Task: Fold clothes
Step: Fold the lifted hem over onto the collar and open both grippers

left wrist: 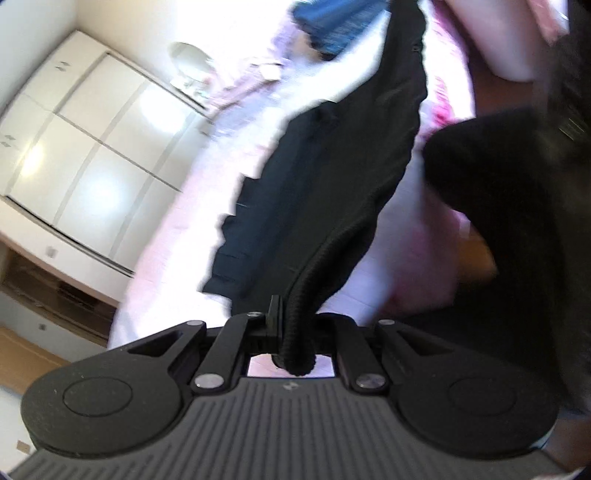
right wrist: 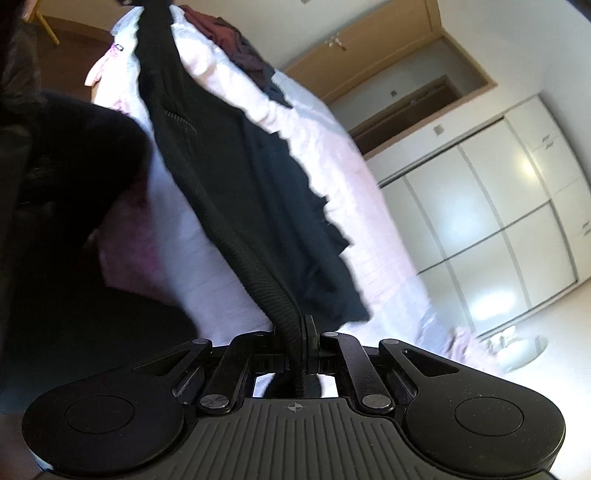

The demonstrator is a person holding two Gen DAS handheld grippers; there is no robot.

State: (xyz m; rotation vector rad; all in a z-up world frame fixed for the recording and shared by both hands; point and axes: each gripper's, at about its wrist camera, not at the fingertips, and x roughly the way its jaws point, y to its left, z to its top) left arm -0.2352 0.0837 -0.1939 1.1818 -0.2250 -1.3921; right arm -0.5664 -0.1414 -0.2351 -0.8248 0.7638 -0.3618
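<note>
A black garment [left wrist: 332,177] with a ribbed band and a zip pocket hangs stretched in the air above a bed with a pale pink cover [left wrist: 177,229]. My left gripper [left wrist: 295,321] is shut on one end of its ribbed edge. My right gripper [right wrist: 295,332] is shut on the other end of the same ribbed edge, and the black garment [right wrist: 236,177] runs away from it toward the upper left. The cloth hangs loose below the band, with a ragged lower edge. The fingertips are hidden by the fabric.
A blue garment [left wrist: 328,29] lies on the bed in the left view. A dark maroon pile of clothes [right wrist: 236,40] lies on the bed in the right view. White wardrobe doors [right wrist: 487,206] and a wooden door [right wrist: 373,55] stand beyond. The person's dark body [left wrist: 517,206] is close by.
</note>
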